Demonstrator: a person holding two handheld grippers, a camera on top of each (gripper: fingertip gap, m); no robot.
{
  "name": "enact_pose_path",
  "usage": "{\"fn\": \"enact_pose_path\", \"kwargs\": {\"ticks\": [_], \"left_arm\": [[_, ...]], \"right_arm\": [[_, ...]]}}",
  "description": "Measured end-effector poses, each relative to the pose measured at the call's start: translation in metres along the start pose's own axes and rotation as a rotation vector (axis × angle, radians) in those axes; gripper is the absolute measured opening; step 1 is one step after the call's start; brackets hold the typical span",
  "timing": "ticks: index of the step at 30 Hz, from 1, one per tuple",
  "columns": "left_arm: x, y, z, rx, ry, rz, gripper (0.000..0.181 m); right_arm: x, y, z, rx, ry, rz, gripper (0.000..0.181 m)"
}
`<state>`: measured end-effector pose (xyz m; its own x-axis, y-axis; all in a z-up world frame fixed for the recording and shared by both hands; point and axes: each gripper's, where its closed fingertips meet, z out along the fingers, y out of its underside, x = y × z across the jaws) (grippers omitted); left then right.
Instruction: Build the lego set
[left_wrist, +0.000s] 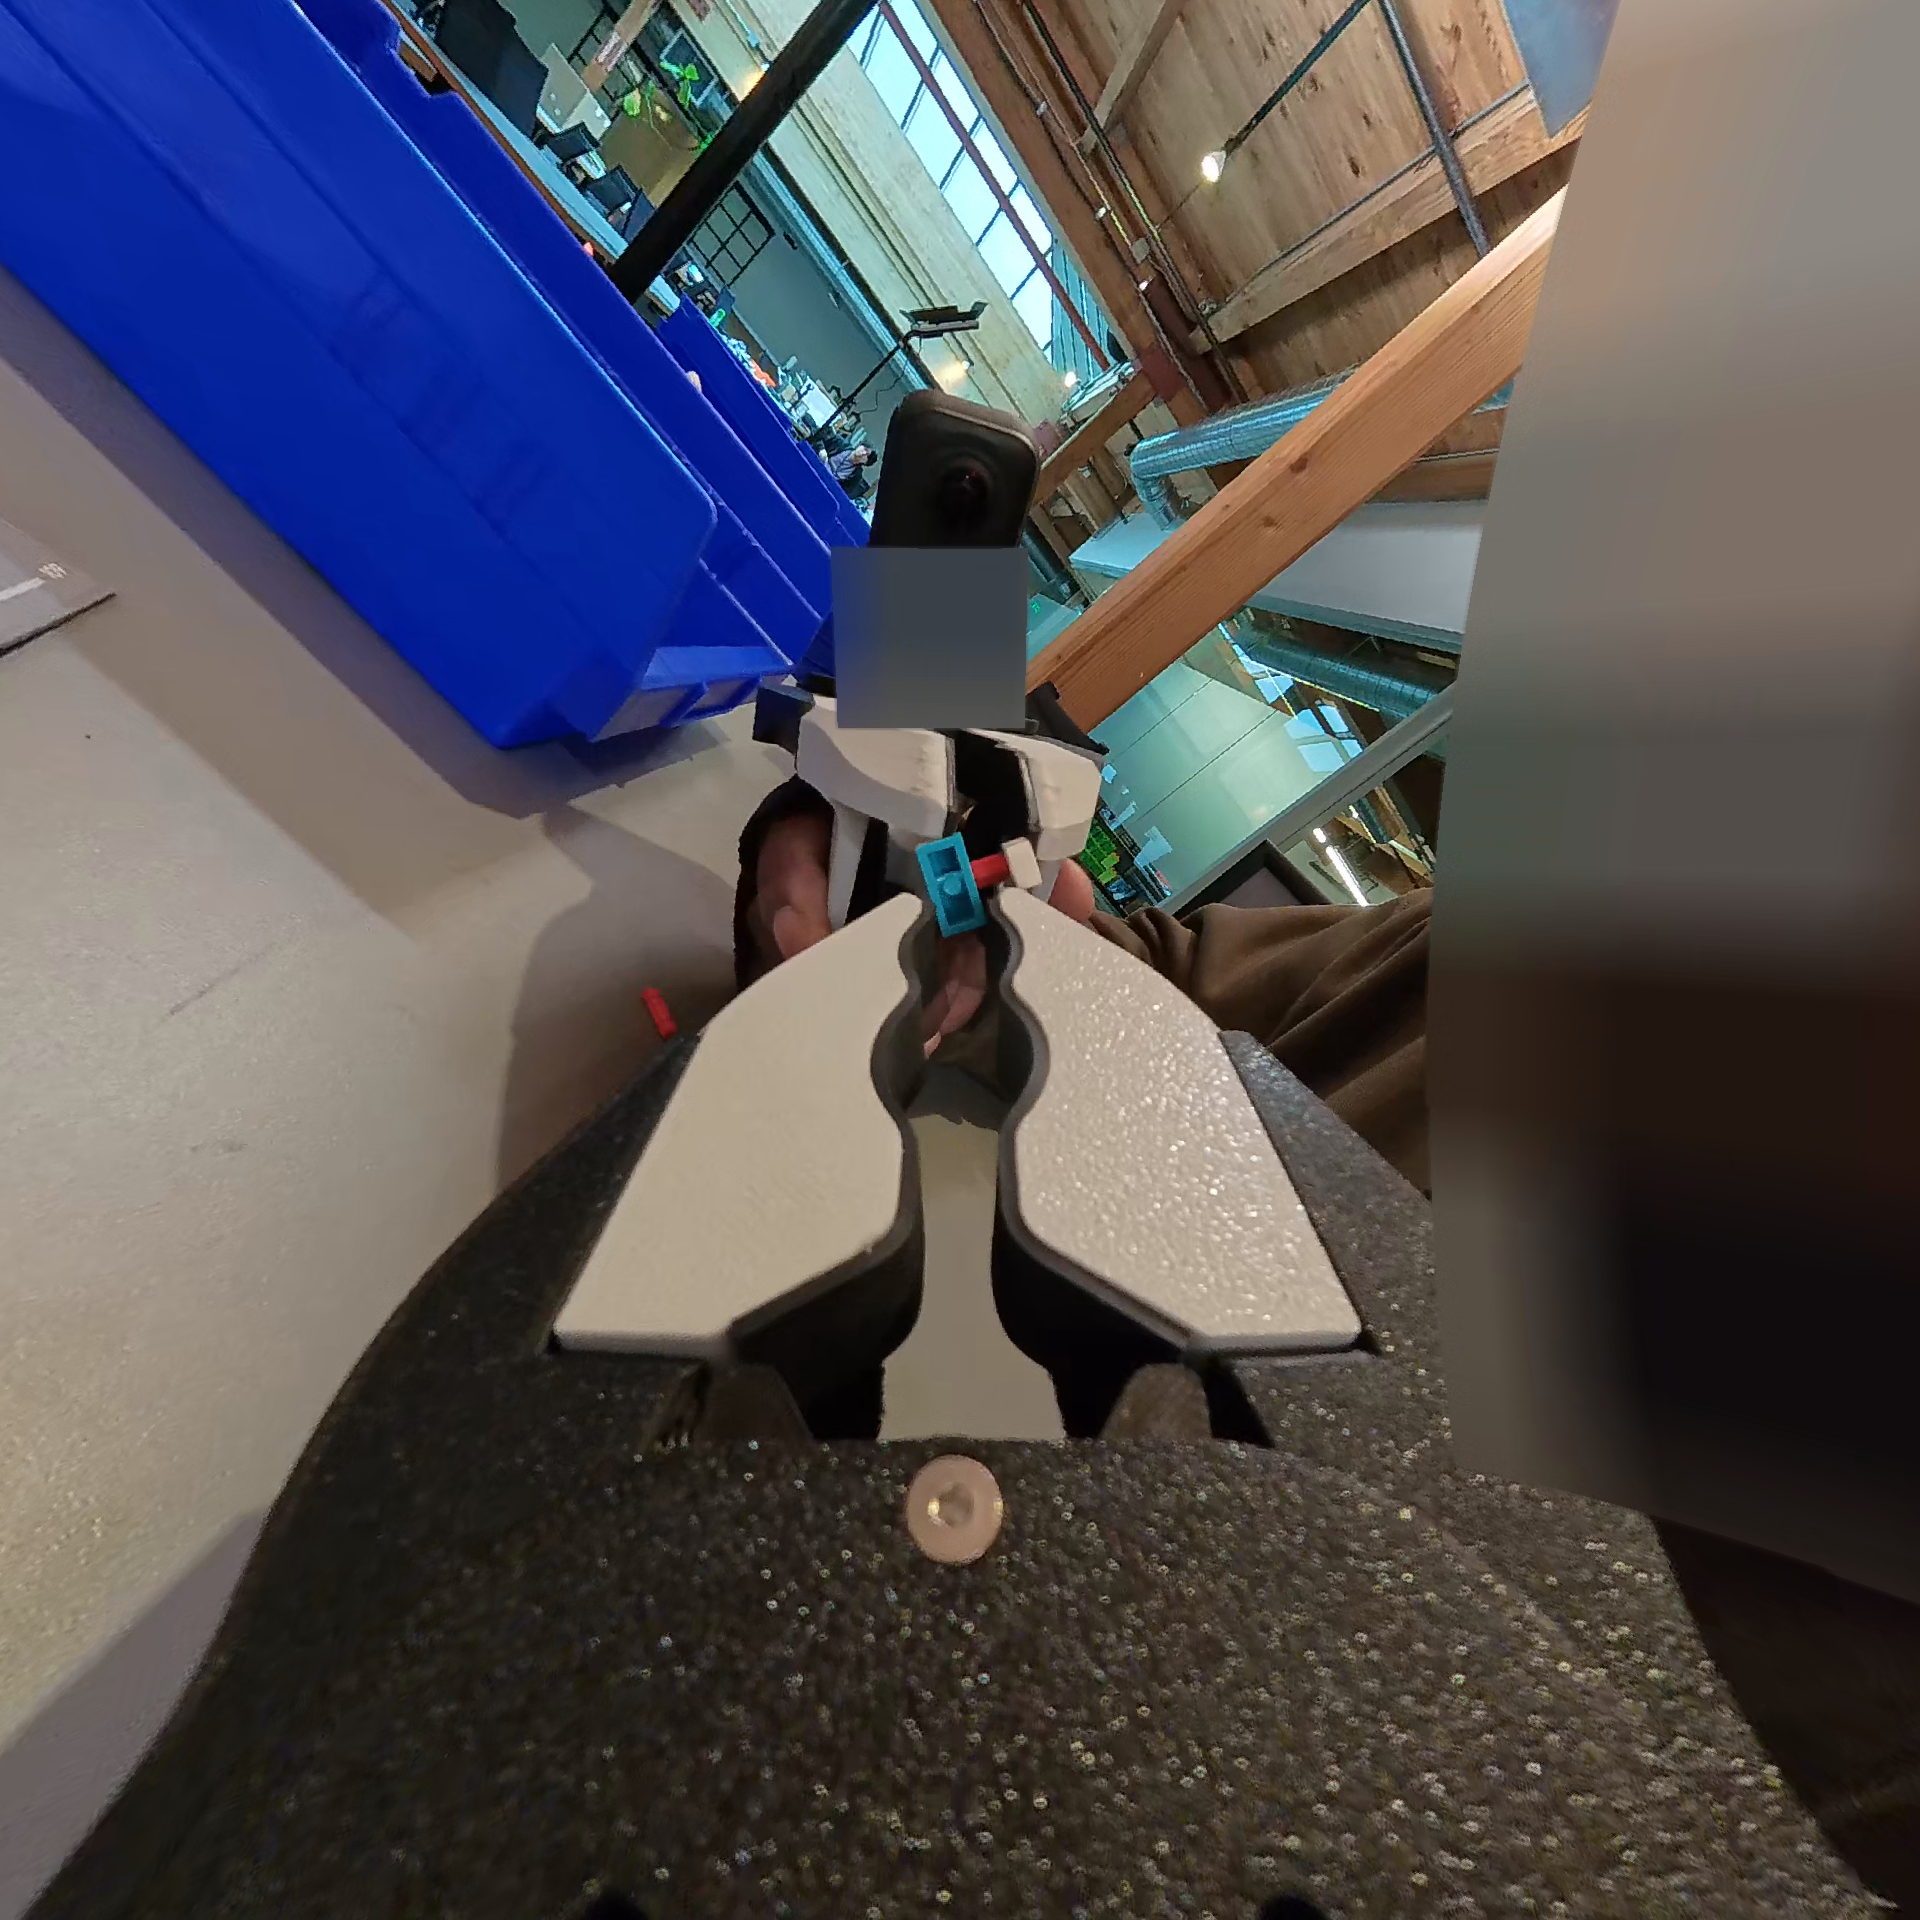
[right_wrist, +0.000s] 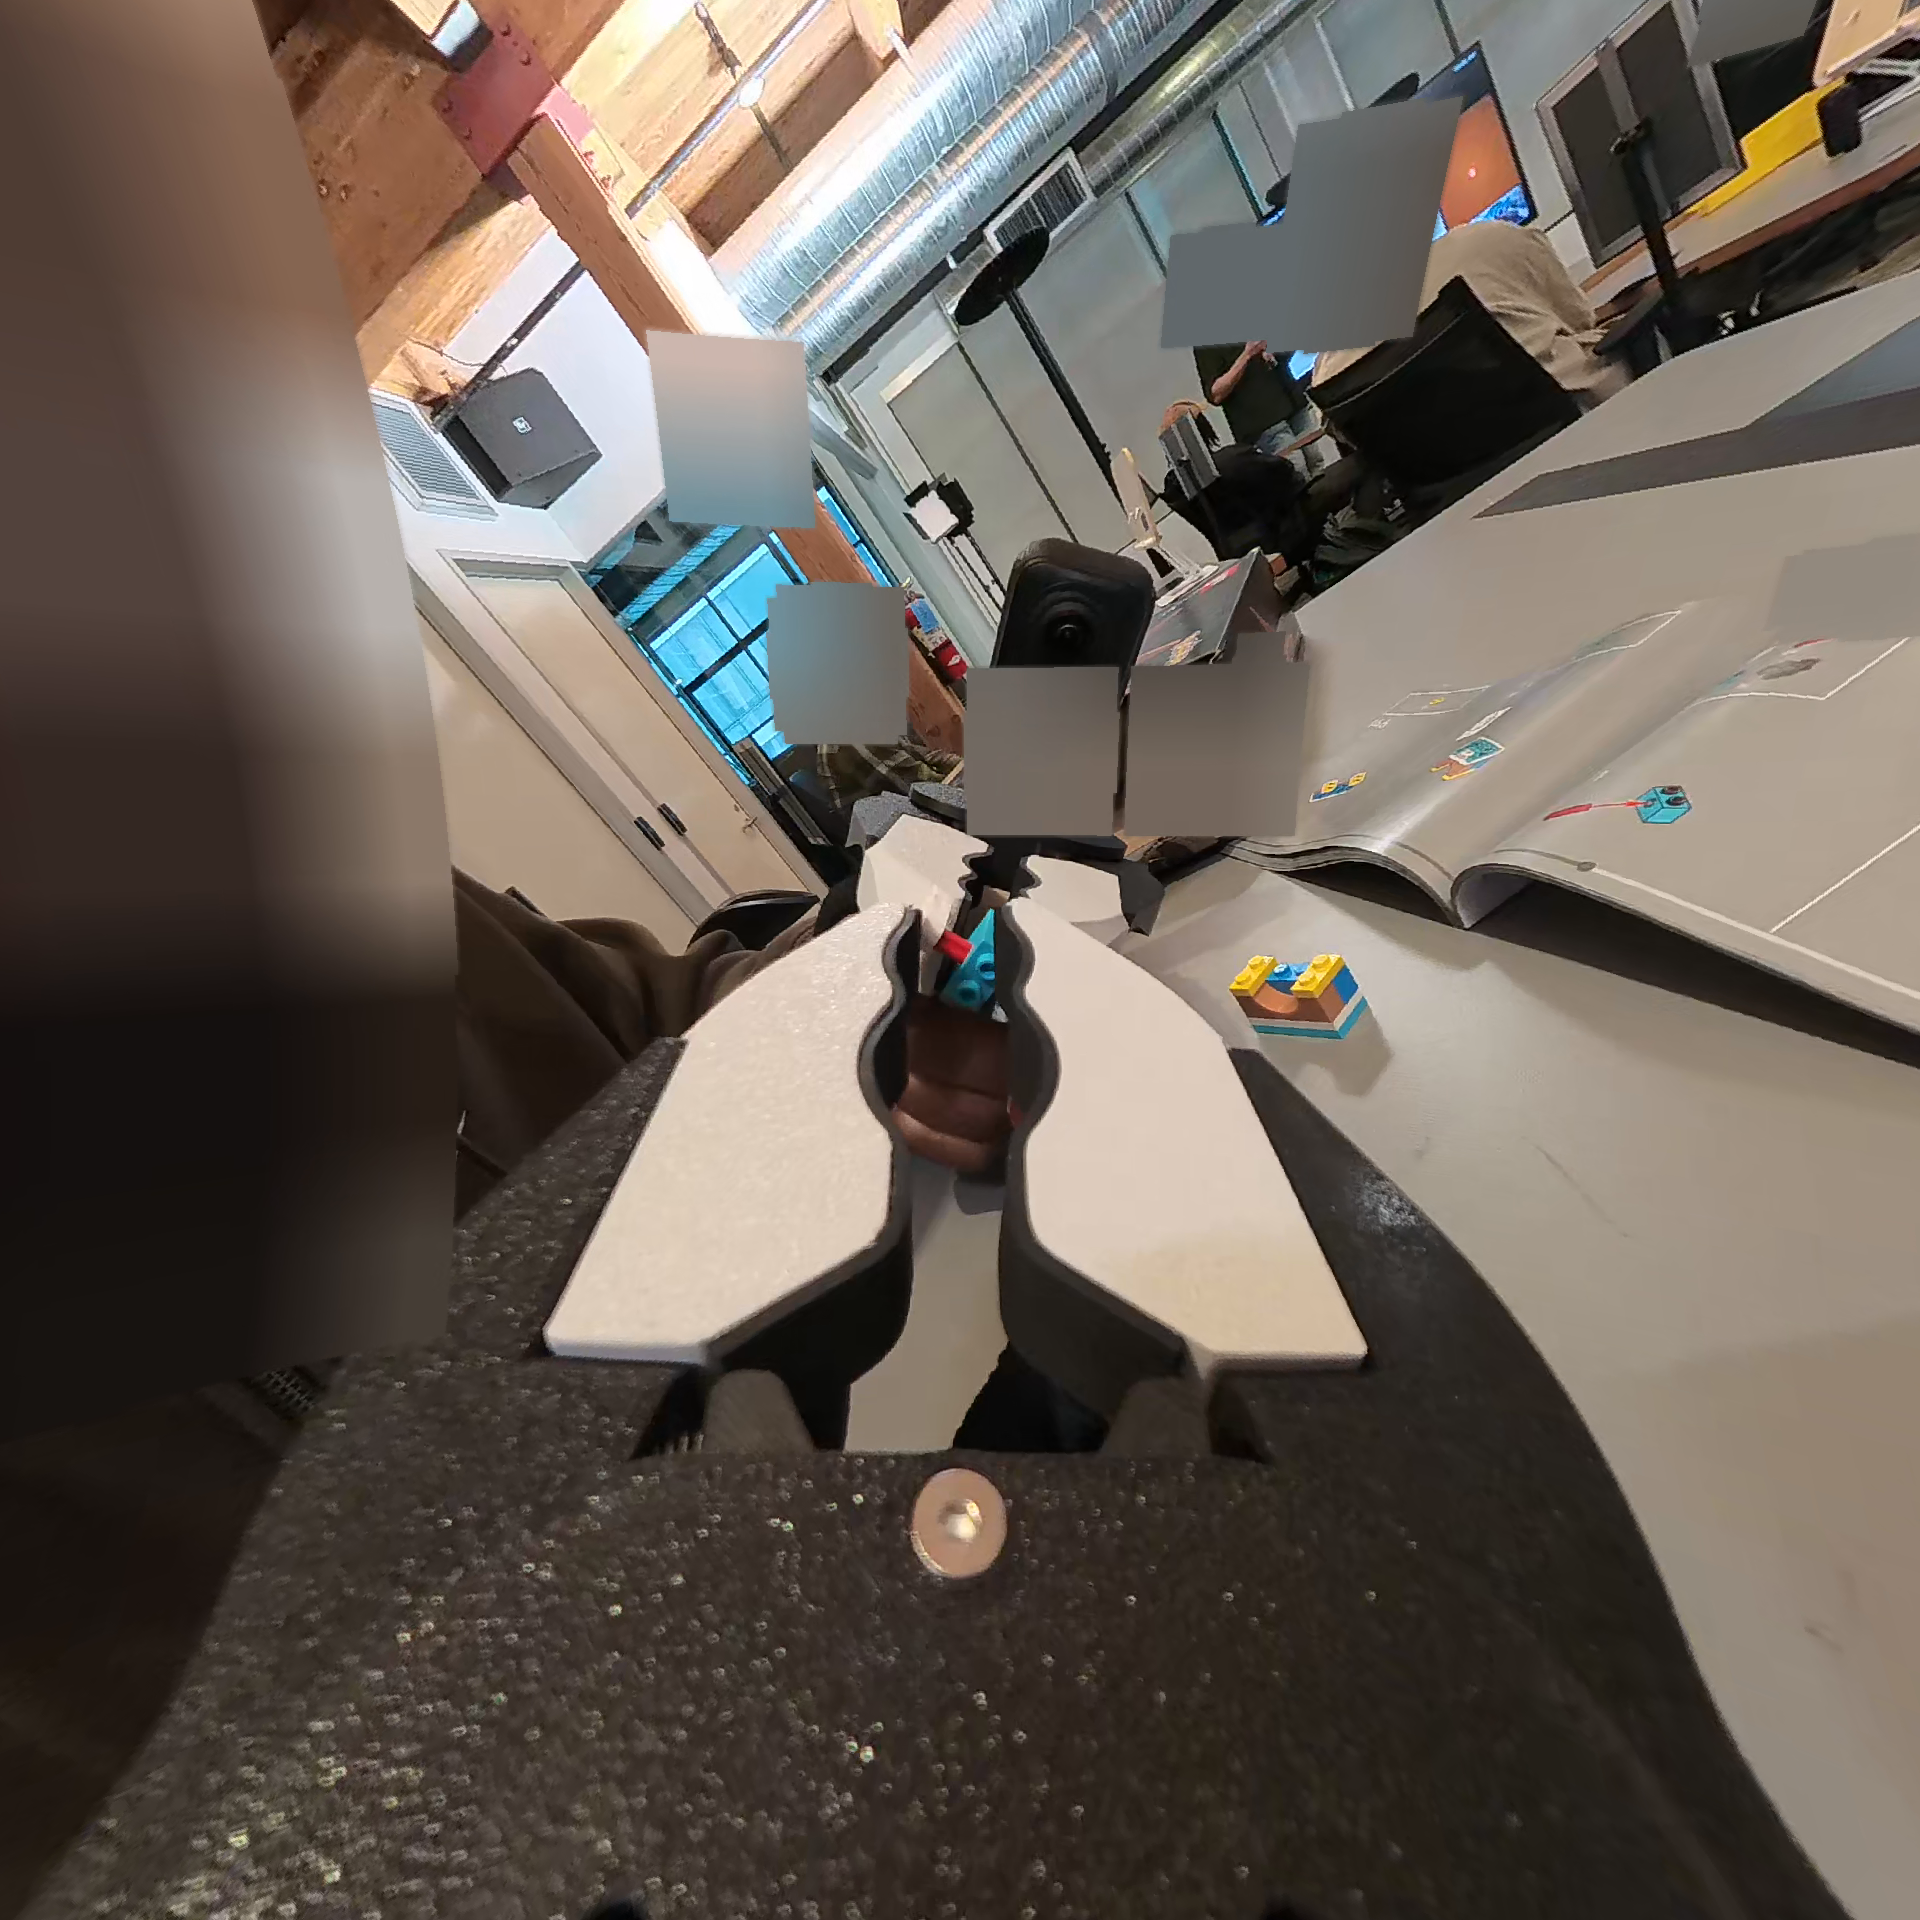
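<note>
My two grippers are held up facing each other, tip to tip. My left gripper (left_wrist: 961, 914) is shut on a small teal brick (left_wrist: 951, 883). A short red pin (left_wrist: 992, 869) sticks out of the brick's side towards the right gripper's white fingertips (left_wrist: 1023, 860). In the right wrist view, my right gripper (right_wrist: 961, 930) is closed around the red pin (right_wrist: 951, 943), with the teal brick (right_wrist: 971, 977) just beyond its tips. A hand shows behind each gripper.
A small yellow, blue and brown built piece (right_wrist: 1299, 995) stands on the grey table (right_wrist: 1558, 1195). An open instruction booklet (right_wrist: 1558, 810) lies behind it. A loose red pin (left_wrist: 658, 1013) lies on the table. Blue bins (left_wrist: 364, 364) line the far left. A black camera (left_wrist: 956, 473) stands close by. Both grippers' tips are close together, under 4 cm apart.
</note>
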<state>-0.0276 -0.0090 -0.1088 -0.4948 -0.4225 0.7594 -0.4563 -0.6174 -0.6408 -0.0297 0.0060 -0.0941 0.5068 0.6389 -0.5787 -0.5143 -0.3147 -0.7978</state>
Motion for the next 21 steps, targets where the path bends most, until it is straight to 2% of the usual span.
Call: {"fn": "enact_pose_path", "kwargs": {"ticks": [6, 8, 17, 21], "left_arm": [[-0.0004, 0.0001, 0.0001, -0.001, -0.005, 0.003, 0.008], [-0.0027, -0.0001, -0.0003, 0.001, -0.016, 0.005, 0.008], [-0.0020, -0.0009, -0.0009, 0.003, -0.009, 0.022, 0.008], [-0.0005, -0.0003, -0.0005, -0.015, -0.037, 0.103, 0.008]], "right_arm": [[-0.0011, -0.0005, 0.0001, 0.006, -0.003, -0.004, 0.011], [-0.0037, -0.0005, 0.0006, 0.011, -0.014, -0.008, 0.000], [-0.0028, -0.0043, -0.0006, 0.041, 0.006, -0.008, 0.000], [-0.0015, -0.0089, -0.0043, 0.044, 0.006, 0.006, 0.016]]}}
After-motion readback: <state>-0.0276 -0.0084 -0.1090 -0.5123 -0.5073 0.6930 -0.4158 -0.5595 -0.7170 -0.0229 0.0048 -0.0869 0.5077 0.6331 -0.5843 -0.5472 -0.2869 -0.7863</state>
